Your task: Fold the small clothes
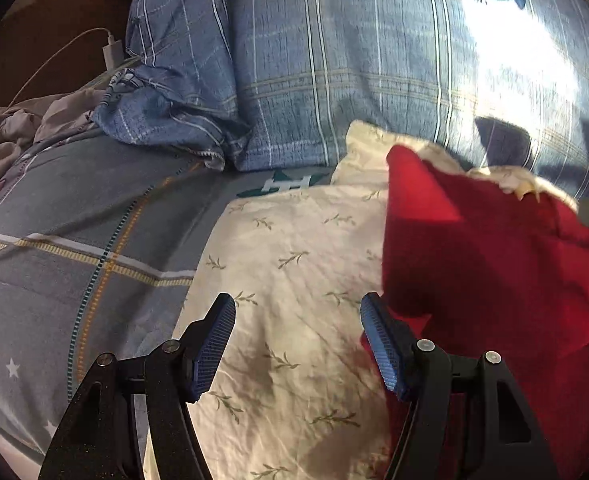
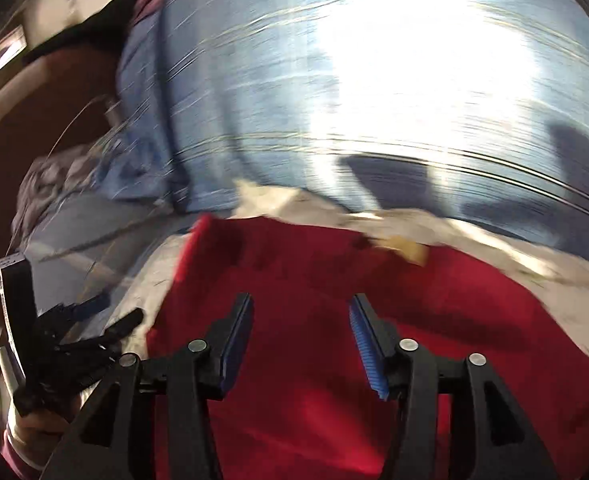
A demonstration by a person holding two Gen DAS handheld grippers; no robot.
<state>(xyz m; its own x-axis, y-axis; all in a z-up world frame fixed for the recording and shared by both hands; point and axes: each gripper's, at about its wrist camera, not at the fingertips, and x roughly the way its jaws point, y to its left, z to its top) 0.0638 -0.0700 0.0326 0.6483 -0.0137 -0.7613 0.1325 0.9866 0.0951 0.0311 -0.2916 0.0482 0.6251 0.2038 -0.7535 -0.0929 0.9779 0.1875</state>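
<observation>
Left gripper pose: the left gripper (image 1: 297,346) is pointing steeply downward over the bedding, its two blue-padded fingers (image 1: 214,344) standing well apart with only cloth showing below the gap.
Left jaws: standing open, gripping nothing.
Right gripper pose: the right gripper (image 2: 300,346) is also tilting downward, hovering above the red cloth; its view is smeared by motion blur.
Right jaws: standing parted, nothing pinched between the pads.
Task cloth: one small red fabric garment (image 1: 490,264) is lying on the cream leaf-print pillow (image 1: 294,264); its edge is sitting just beside the left gripper's right-hand finger and spreading away to that side, and in the right wrist view it (image 2: 314,380) is filling the space under and ahead of both right fingers.
Bedding count: one cream pillow under the jaws, one blue plaid pillow (image 1: 334,60) beyond the fingertips, one grey plaid bedsheet (image 1: 74,240) left of the left jaws.
Other items: one white charger with cable (image 1: 112,50) far beyond the left finger.
Person: a hand (image 2: 34,432) is holding the other gripper's handle, left of the right jaws.
</observation>
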